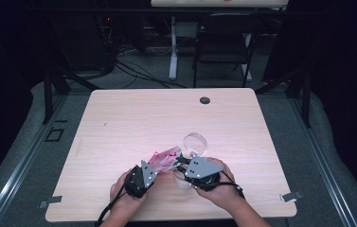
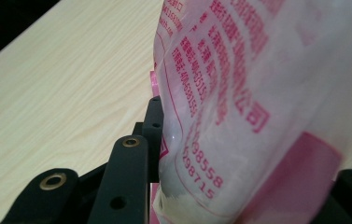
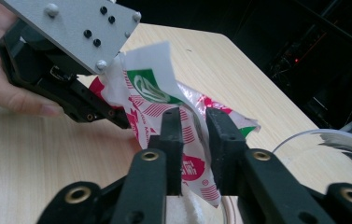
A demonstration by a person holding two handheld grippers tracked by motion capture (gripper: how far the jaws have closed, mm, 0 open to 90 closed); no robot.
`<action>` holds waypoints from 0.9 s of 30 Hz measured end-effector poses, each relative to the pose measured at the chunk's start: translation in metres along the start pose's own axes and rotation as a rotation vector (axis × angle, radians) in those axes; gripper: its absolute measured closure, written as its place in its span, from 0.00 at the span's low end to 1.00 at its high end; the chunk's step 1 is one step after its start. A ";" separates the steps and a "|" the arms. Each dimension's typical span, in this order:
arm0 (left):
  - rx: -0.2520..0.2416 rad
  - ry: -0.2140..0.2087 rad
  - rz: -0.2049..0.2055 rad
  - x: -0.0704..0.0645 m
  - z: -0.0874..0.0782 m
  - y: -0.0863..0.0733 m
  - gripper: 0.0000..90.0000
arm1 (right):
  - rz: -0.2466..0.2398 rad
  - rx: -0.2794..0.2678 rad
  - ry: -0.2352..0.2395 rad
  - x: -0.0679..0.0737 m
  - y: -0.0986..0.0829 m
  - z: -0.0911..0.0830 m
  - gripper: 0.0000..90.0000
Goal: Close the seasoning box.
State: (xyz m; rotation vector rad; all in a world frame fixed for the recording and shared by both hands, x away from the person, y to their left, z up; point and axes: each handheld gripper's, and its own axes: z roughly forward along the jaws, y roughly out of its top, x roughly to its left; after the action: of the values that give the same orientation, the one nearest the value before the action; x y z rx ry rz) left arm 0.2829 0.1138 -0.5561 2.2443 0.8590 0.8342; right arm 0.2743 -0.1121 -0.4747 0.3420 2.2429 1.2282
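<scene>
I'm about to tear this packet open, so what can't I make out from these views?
- Packet contents: hidden by its printed film in all views.
- Left gripper grip: in the left gripper view the packet covers the right jaw.
- Clear bowl: cut off by the right gripper view's edge.
- Packet print: blurred, too small to read in the high view.

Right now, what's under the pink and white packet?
Below the packet, held up by the left hand-held gripper and the right hand-held gripper, lie the wooden table and something white. A clear glass bowl stands beside it. The packet's contents stay hidden.
</scene>
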 end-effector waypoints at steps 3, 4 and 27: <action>-0.002 -0.027 -0.022 0.003 0.001 -0.001 0.77 | 0.004 -0.017 0.000 0.000 0.000 -0.001 0.82; -0.005 -0.030 -0.022 0.003 0.002 -0.001 0.77 | 0.009 -0.020 0.003 -0.001 0.000 -0.001 0.81; -0.019 -0.104 -0.128 0.012 0.005 -0.006 0.78 | 0.081 -0.061 -0.001 -0.006 -0.002 -0.006 0.62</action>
State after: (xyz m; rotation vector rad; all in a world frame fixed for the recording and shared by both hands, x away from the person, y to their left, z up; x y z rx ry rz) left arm 0.2911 0.1249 -0.5593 2.1709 0.9303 0.6581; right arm 0.2758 -0.1207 -0.4716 0.4131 2.2045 1.3353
